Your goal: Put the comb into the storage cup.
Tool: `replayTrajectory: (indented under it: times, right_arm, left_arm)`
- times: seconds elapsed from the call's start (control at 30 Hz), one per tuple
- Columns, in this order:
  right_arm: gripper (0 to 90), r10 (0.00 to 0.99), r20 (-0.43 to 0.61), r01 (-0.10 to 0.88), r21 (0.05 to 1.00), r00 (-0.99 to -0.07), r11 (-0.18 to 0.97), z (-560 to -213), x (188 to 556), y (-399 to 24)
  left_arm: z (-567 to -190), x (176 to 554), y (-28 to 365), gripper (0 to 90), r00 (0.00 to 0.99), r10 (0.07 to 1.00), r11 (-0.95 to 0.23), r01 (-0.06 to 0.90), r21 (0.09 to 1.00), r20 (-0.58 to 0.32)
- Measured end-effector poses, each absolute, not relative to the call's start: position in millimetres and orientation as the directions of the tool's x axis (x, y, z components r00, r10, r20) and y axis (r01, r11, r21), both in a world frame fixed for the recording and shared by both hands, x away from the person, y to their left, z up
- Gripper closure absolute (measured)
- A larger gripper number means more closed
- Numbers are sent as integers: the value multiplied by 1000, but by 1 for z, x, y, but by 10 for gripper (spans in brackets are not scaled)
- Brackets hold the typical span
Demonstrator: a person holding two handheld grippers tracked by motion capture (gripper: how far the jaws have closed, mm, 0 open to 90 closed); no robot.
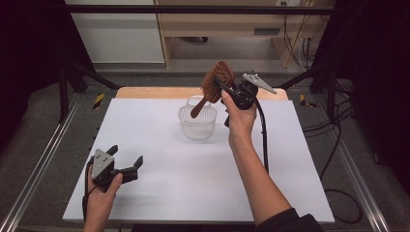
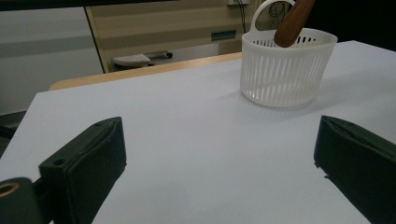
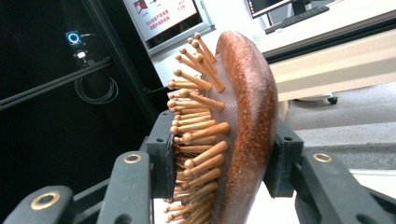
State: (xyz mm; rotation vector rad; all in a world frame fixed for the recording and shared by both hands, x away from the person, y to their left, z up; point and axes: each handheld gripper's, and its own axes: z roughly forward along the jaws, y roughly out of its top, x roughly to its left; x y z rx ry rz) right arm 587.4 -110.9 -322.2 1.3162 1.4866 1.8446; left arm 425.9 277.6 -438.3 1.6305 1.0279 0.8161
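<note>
Hairbrush (image 1: 218, 79), one of it, is clamped by its head in the right gripper (image 1: 227, 89), held up in the air above and just behind the single white basket (image 1: 197, 123), with the handle slanting down toward the basket's mouth. In the right gripper view the two black jaws press on the brush head from either side, one pad against the bristle face and the other against the smooth rounded back (image 3: 247, 121). The brush is reddish-brown polished wood, an oval paddle with a curved back, and its pins (image 3: 198, 140) are lighter wooden pegs with small ball tips (too many and too crowded to count). The basket is pale plastic, round, with thin upright slats all around its wall and one loop handle at the rim (image 2: 289, 65); in the left gripper view the tip of the brush handle (image 2: 292, 23) shows at its rim. It stands on one flat white board (image 1: 159, 145) that covers a wooden table (image 1: 145, 93). The left gripper (image 1: 126, 163) rests low at the near left of the board, well apart from the basket, its two jaws spread wide with nothing between them.
</note>
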Motion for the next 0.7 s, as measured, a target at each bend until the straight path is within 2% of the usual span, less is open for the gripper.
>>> replayTrajectory:
  times: [0.7]
  right_arm:
    - [540, 790, 424, 250, 904, -443, -345, -355, 591, -94]
  left_arm:
    - [-439, 426, 279, 23, 406, 914, -130, 237, 963, 23]
